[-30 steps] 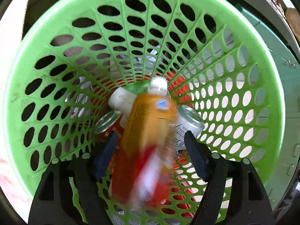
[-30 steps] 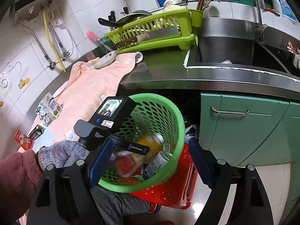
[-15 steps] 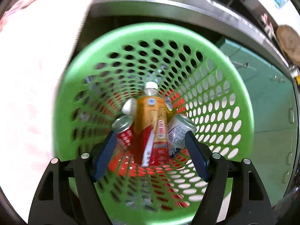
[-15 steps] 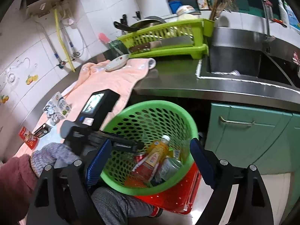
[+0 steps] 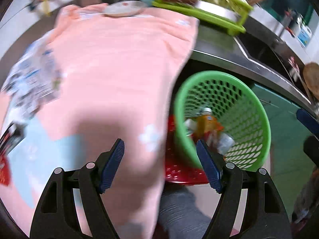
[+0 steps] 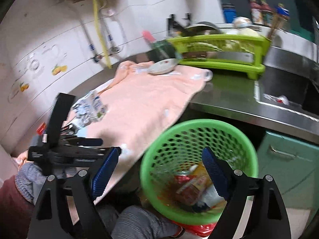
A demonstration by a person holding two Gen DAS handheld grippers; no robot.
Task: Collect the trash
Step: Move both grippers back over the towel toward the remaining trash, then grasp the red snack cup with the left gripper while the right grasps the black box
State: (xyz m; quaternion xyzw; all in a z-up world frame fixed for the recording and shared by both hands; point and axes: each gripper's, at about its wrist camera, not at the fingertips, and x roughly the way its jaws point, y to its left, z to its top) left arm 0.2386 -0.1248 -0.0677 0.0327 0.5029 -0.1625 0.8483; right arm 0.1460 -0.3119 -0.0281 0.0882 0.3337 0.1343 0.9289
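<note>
A green perforated basket stands below the counter edge on a red stool. In it lie an orange drink bottle and cans. My left gripper is open and empty, above the pink towel at the basket's left. A crumpled milk carton and a red wrapper lie on the towel's left side. My right gripper is open and empty, above the basket's near rim. The left gripper's body shows in the right wrist view.
A lime dish rack with dishes stands at the back of the counter. A small plate sits on the towel's far end. A steel sink is to the right, teal cabinets below it.
The orange bottle dropped from my left gripper into the basket. My left gripper then pulled up and swung left over the towel. My right gripper shifted a little.
</note>
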